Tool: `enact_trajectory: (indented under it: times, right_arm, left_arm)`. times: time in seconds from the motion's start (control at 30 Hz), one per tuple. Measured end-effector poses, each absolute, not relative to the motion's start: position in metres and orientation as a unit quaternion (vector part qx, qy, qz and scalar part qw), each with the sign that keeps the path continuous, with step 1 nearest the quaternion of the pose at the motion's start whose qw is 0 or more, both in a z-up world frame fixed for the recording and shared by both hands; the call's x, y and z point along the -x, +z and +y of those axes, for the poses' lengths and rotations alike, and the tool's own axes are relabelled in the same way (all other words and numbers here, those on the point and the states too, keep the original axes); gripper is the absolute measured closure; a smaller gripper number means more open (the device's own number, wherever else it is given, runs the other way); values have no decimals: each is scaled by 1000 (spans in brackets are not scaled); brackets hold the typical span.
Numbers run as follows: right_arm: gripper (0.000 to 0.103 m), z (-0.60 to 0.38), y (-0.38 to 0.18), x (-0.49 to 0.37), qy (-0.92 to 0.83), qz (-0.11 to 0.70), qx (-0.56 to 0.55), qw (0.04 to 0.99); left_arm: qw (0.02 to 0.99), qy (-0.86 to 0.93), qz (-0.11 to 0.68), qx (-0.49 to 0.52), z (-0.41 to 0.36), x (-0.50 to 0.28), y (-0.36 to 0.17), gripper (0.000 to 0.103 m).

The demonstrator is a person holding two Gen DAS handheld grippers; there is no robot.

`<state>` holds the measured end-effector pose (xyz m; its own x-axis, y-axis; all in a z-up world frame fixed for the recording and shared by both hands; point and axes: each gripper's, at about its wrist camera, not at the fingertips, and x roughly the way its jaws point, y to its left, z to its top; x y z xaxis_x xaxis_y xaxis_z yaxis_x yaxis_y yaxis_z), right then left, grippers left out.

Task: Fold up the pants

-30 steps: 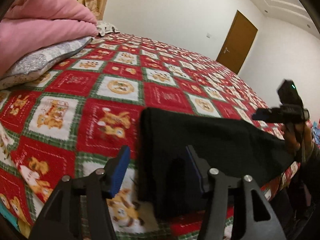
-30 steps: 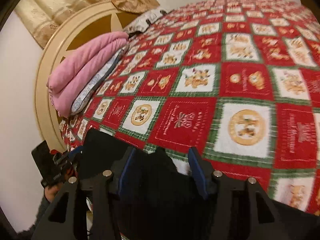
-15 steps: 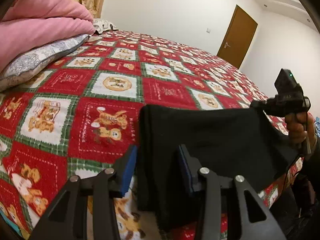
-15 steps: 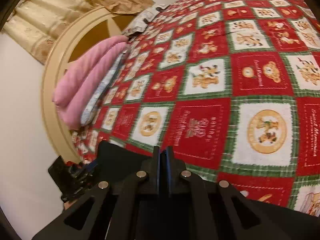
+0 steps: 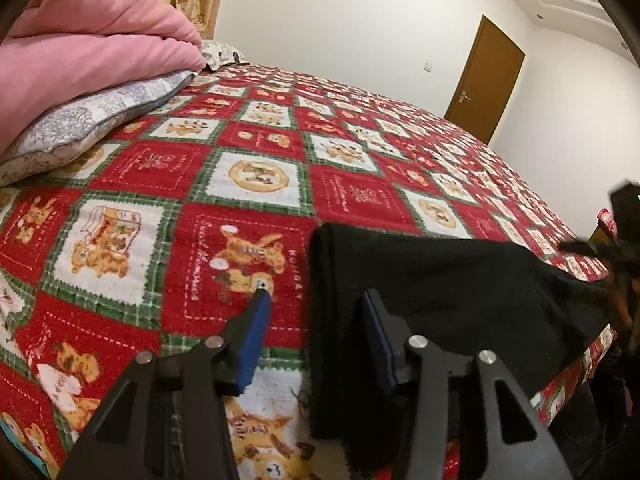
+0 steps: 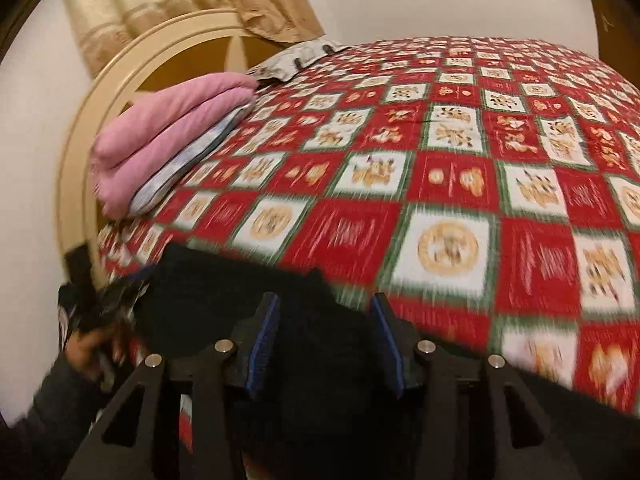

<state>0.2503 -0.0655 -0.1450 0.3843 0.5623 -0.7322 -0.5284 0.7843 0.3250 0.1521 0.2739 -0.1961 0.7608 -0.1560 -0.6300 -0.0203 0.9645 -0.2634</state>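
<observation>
The black pants point(image 5: 448, 300) lie folded into a flat band near the front edge of the bed; they also show in the right wrist view point(image 6: 248, 304). My left gripper point(image 5: 316, 300) is open and straddles the pants' left folded edge, one finger on the bedspread and one over the cloth. My right gripper point(image 6: 324, 312) is open with the pants' other end between its fingers. The right gripper also shows at the right edge of the left wrist view point(image 5: 616, 240), and the left one shows at the left of the right wrist view point(image 6: 100, 292).
A red, white and green patchwork bedspread point(image 5: 260, 176) covers the bed. A pink folded blanket point(image 5: 80, 40) lies on a grey pillow point(image 5: 80, 128) by the round headboard point(image 6: 120, 80). A brown door point(image 5: 484, 80) stands in the far wall.
The right gripper was shut on the pants half a second ago and has opened. The left gripper has widened slightly and stays over the left folded edge.
</observation>
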Motion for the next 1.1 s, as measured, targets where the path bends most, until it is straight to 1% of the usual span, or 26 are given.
enact_trajectory:
  times: [0.07, 0.17, 0.2, 0.23, 0.3, 0.33, 0.43, 0.53, 0.63, 0.7, 0.8, 0.9, 1.0, 1.1]
  right_arm:
    - [54, -71, -159, -223, 332, 462, 6, 823]
    - [54, -77, -191, -207, 317, 500, 10, 806]
    - [54, -80, -196, -201, 316, 494, 9, 810]
    - [54, -84, -195, -195, 316, 479, 9, 819]
    - [54, -90, -189, -184, 310, 477, 8, 822]
    - [54, -94, -185, -181, 313, 472, 2, 824]
    - [54, -115, -170, -164, 319, 444, 5, 837]
    - [54, -144, -163, -159, 293, 435, 22, 851]
    - [54, -189, -148, -155, 249, 415, 22, 875]
    - [54, -221, -131, -151, 221, 395, 4, 892]
    - [54, -285, -100, -145, 163, 347, -25, 923]
    - [54, -346, -84, -141, 100, 326, -69, 937]
    - [54, -398, -86, -135, 79, 327, -148, 930]
    - [54, -415, -96, -128, 50, 322, -163, 931]
  left_arm:
    - [931, -34, 341, 123, 273, -154, -197, 51]
    - [932, -27, 341, 122, 272, -157, -196, 50]
    - [931, -22, 342, 124, 272, -157, -195, 50]
    - [931, -13, 343, 123, 271, -156, -193, 50]
    - [936, 20, 336, 106, 266, -148, -184, 51]
    - [941, 40, 323, 93, 263, -141, -176, 54]
    - [956, 49, 281, 64, 244, -116, -149, 54]
    - [961, 22, 273, 29, 209, -105, -134, 49]
    - [955, -48, 292, 26, 165, -110, -133, 49]
    - [947, -98, 305, 23, 135, -118, -139, 49]
    - [930, -167, 327, -17, 74, -129, -155, 49]
    - [915, -216, 338, -52, 22, -133, -168, 49]
    - [901, -251, 348, -56, -16, -138, -174, 49]
    - [890, -276, 354, -79, -48, -137, -177, 49]
